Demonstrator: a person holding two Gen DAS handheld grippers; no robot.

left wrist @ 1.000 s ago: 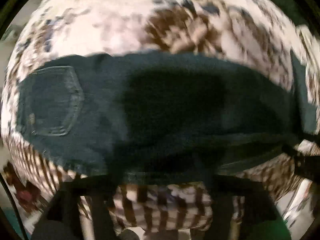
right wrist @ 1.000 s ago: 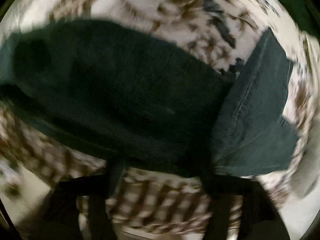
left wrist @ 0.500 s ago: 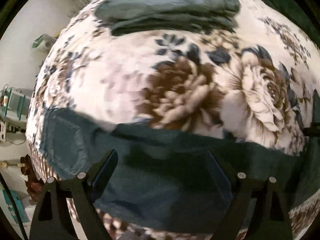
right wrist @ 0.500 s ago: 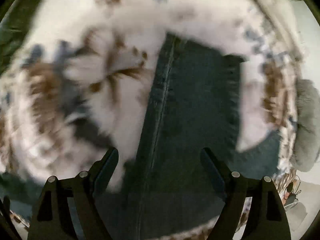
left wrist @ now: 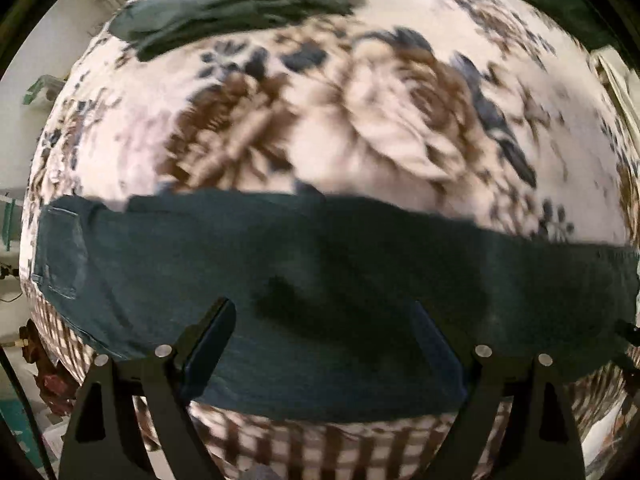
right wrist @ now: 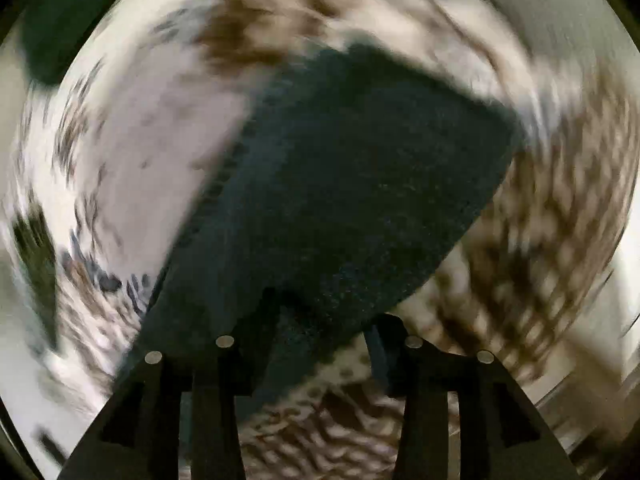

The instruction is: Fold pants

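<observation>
Dark teal jeans (left wrist: 340,280) lie flat across the floral blanket (left wrist: 380,128), with a back pocket (left wrist: 60,256) at the left end. My left gripper (left wrist: 324,320) hangs over the middle of the jeans, pointing down, open and holding nothing. In the blurred right wrist view a jeans leg end (right wrist: 340,184) lies over the blanket's edge. My right gripper (right wrist: 324,320) is above the near part of that leg. Its jaws are closing with denim between and beneath the fingers. I see no pad pressing on the cloth.
A second dark folded garment (left wrist: 240,4) lies at the blanket's far side. A brown-checked border (left wrist: 320,448) runs along the near edge, and beyond it the bed drops off to a cluttered floor (left wrist: 24,420) on the left. A pale wall (right wrist: 560,20) rises at the right.
The left gripper drew back across the jeans, so the floral blanket and far garment came into view. The right gripper swept along the leg, rolled strongly, and its jaws narrowed.
</observation>
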